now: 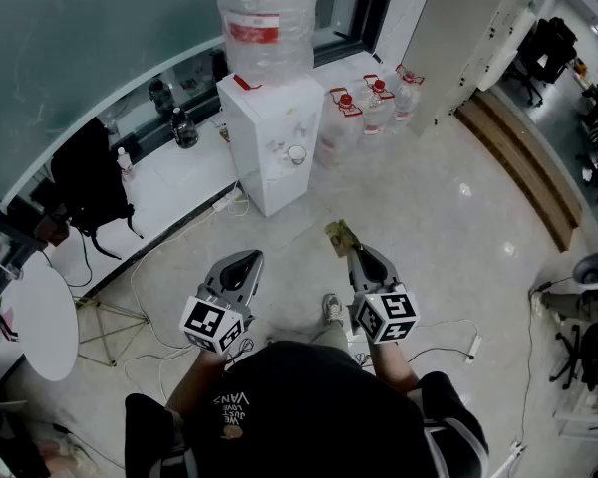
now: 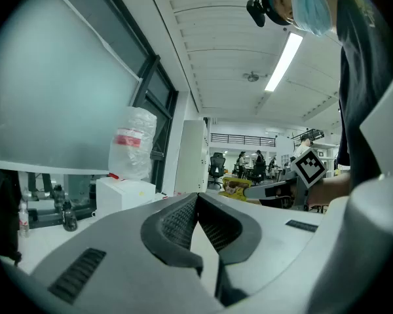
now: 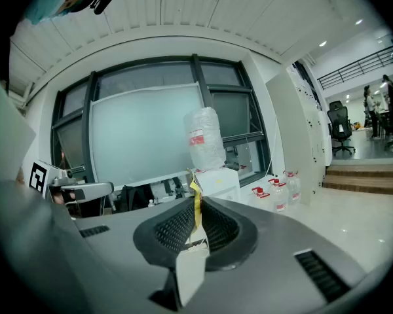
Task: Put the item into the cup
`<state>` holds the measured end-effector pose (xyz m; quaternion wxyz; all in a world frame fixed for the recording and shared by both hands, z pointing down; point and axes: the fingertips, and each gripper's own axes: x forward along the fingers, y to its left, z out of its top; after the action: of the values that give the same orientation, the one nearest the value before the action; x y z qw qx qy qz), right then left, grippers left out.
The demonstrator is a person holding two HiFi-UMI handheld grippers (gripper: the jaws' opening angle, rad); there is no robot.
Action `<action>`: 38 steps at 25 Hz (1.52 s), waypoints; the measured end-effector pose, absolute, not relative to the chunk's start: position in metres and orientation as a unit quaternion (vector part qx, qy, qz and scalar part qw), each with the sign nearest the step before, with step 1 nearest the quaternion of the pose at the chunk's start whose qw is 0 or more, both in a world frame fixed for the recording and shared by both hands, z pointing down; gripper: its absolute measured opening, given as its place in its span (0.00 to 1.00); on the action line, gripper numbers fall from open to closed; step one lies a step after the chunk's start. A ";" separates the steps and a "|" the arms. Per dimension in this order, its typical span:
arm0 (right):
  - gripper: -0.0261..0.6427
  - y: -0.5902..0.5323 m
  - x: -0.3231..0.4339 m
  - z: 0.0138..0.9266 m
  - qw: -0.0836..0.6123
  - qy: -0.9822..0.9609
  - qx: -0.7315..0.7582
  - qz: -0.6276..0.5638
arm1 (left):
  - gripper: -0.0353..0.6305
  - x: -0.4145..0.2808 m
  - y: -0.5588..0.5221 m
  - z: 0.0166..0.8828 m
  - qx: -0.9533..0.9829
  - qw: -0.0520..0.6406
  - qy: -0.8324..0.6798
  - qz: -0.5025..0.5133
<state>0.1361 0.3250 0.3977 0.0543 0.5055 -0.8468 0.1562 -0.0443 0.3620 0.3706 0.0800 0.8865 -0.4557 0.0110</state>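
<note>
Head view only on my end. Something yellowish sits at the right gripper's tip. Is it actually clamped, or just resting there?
Observer: Clamped. The right gripper view shows the right gripper shut on a thin yellow packet, held edge-on between the two ribbed pads.
Operator: Left gripper carrying anything?
Observer: No. In the left gripper view the left gripper has its jaws together at the tips with nothing between them.
</note>
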 end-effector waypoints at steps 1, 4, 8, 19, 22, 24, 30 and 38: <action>0.13 0.324 0.137 0.398 0.054 -0.847 0.505 0.156 | 0.08 -0.043 0.362 0.371 0.886 0.080 -0.456 0.011; 0.13 0.322 0.140 0.400 0.051 -0.849 0.502 0.159 | 0.08 -0.039 0.360 0.375 0.885 0.085 -0.457 0.012; 0.13 0.308 0.143 0.402 0.032 -0.854 0.488 0.178 | 0.08 -0.033 0.349 0.379 0.882 0.093 -0.462 0.015; 0.13 0.207 0.202 0.422 0.065 -0.876 0.440 0.184 | 0.08 0.027 0.250 0.390 0.853 0.103 -0.512 0.010; 0.13 0.172 0.218 0.430 0.073 -0.885 0.420 0.188 | 0.08 0.045 0.223 0.395 0.841 0.103 -0.532 0.005; 0.13 0.152 0.224 0.433 0.085 -0.892 0.404 0.182 | 0.08 0.054 0.208 0.398 0.832 0.104 -0.544 0.005; 0.13 0.092 0.232 0.442 0.103 -0.906 0.369 0.179 | 0.08 0.071 0.165 0.409 0.813 0.117 -0.571 0.007; 0.13 0.032 0.199 0.450 0.122 -0.899 0.384 0.174 | 0.08 0.042 0.102 0.409 0.825 0.131 -0.550 0.011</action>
<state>0.1988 0.0318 0.4501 0.1222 0.3836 -0.8987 0.1737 0.0423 0.1019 0.4087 0.1314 0.8245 -0.5502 0.0115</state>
